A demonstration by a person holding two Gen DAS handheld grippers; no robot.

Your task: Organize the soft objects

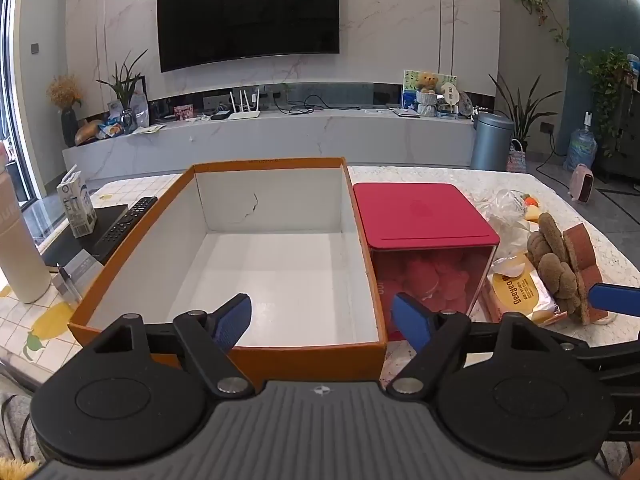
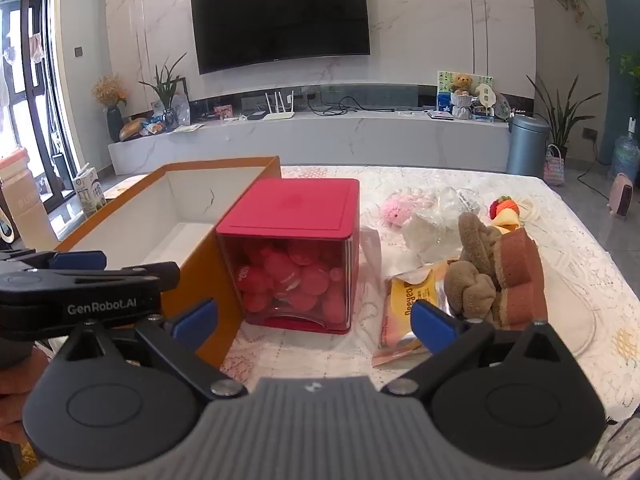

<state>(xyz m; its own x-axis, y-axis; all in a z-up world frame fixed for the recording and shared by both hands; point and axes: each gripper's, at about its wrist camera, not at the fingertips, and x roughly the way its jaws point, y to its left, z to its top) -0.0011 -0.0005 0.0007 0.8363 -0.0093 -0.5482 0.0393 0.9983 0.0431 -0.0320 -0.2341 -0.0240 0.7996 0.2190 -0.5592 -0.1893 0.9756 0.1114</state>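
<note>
An open orange box (image 1: 224, 200) with a white, empty inside sits on the table; it also shows in the right wrist view (image 2: 208, 272). My left gripper (image 1: 322, 322) is open and empty over the box's near edge. My right gripper (image 2: 314, 320) is open and empty, low in front of the red cube. To the right lie soft toys: a brown plush (image 2: 474, 268), a brown sponge-cake toy (image 2: 520, 276), a pink plush (image 2: 400, 210) and a strawberry-and-fruit toy (image 2: 505, 210). The brown plush (image 1: 554, 260) shows in the left view too.
A red lidded cube (image 2: 296, 248) full of round red pieces stands beside the box. A yellow snack packet (image 2: 408, 312) and clear plastic bags (image 2: 436, 220) lie by the toys. A remote (image 1: 126, 222), a milk carton (image 1: 76, 210) and a white bottle (image 1: 20, 256) stand left.
</note>
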